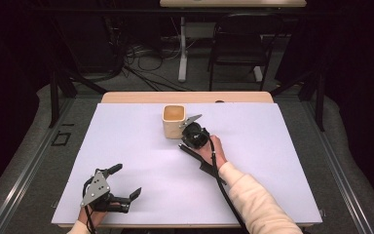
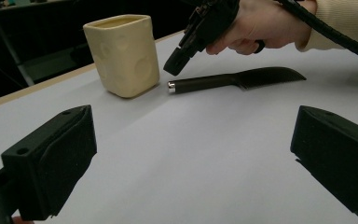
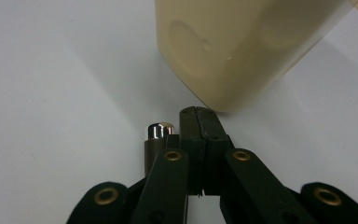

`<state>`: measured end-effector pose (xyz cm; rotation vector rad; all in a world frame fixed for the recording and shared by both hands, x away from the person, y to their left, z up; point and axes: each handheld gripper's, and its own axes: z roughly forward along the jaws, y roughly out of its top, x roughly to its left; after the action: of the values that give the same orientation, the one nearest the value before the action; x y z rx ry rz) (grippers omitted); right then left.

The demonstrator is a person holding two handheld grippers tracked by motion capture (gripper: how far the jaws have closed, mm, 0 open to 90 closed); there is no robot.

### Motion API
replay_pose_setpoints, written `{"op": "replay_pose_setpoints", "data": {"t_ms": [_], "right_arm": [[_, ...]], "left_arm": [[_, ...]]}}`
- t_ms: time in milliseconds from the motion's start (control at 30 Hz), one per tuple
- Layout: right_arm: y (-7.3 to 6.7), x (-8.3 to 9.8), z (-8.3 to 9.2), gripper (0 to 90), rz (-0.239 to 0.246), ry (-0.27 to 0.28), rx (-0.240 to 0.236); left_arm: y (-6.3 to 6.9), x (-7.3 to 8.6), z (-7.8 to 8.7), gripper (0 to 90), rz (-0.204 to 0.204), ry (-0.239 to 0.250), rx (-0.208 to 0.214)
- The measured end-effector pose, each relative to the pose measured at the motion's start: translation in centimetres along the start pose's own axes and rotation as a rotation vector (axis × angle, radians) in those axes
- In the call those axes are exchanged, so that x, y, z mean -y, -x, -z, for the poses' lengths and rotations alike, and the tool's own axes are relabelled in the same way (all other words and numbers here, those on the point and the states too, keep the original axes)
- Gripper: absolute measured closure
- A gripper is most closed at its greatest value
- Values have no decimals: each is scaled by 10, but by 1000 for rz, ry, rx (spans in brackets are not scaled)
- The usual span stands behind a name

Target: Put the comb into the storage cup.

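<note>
The knife (image 2: 235, 80) lies flat in the upper middle of the left gripper view, its handle end just beside the cream cup (image 2: 123, 53). The right gripper (image 2: 175, 63), jaws pressed together and holding nothing, hovers over the handle, probably lining up to grab it. The left gripper (image 1: 122, 181) waits spread wide at the lower left of the high view.

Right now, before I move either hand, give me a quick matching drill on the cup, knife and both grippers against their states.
Things:
1. cup
2. knife
3. left gripper
4. right gripper

States:
A. jaws wide apart, nothing between them
B. lying flat on the table
C. standing upright, cream-coloured
D. jaws shut, just above the knife's handle end

Pairs: 1-C, 2-B, 3-A, 4-D
</note>
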<state>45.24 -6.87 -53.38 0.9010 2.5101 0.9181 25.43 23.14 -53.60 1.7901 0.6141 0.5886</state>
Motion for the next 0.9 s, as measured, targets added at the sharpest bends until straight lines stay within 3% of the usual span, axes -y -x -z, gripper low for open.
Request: {"op": "replay_pose_setpoints", "data": {"t_ms": [400,900], "right_arm": [[-4,-2,-10,900,32,-28,9],[-17,-3,-5,900,60,-60,-59]], "left_arm": [[0,0,0,3,-2,-3,2],[0,0,0,3,-4,-4,1]]}}
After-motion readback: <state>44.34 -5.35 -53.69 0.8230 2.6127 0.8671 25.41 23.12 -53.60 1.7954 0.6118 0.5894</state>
